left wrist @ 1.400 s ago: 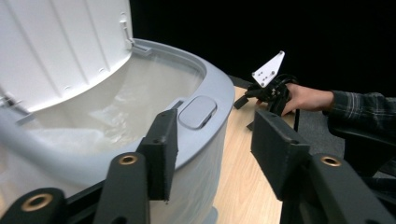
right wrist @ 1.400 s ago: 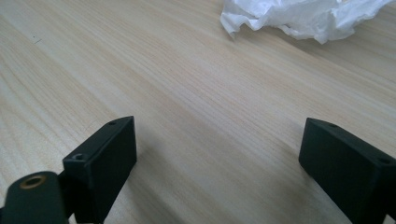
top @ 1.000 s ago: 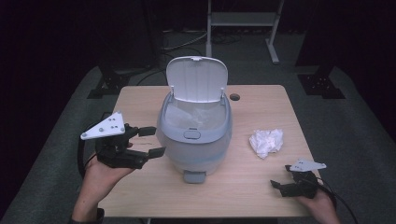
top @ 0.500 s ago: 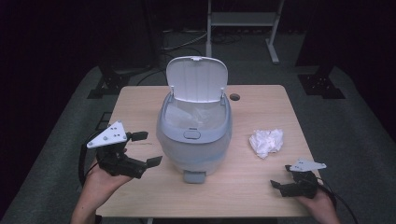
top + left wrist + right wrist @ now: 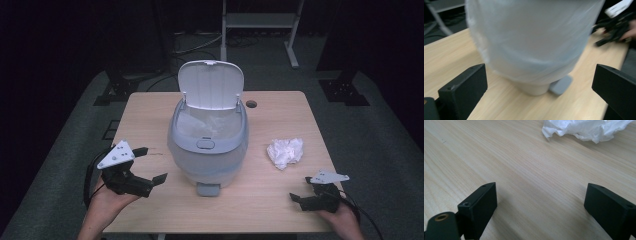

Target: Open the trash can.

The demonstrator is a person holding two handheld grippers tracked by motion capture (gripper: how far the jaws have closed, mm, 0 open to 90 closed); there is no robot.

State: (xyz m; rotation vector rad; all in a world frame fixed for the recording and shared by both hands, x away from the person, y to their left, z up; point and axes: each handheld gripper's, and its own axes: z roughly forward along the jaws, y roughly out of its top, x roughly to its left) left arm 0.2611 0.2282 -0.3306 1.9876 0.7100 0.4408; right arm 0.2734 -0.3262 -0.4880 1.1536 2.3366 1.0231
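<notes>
— While sitting mid-table with lid up, pedal bin (image 5: 208,150) looks ready: white liner inside, grey foot pedal (image 5: 207,189) poking out at the near side. Crumpled paper (image 5: 285,152) lying on the wooden table (image 5: 150,115) to the bin's right, well apart from it.

— And changed in the last second?

— Left gripper (image 5: 149,165) now lower and further back from the bin's flank than a second ago, close over the table's near-left part. Jaws just been opening, now spread as wide as they go, nothing between them. From the left gripper view, bin body (image 5: 534,45) looms ahead, blurred, clear of both jaws, pedal (image 5: 561,85) showing below it.

— Meaning for the job?

— Probably let go of the bin after steadying or placing it; lid upright, so the bin needs no more handling for now. Wad of paper likely next.

— Right side?

— Right gripper (image 5: 303,189) resting at the near-right corner, same spot as a second ago. Jaws wide apart, holding nothing; from the right gripper view, bare wood between them and paper (image 5: 586,128) beyond, untouched.

— So?

— Pick-up not yet begun; looks a short reach forward to the wad, then over the open rim.
</notes>
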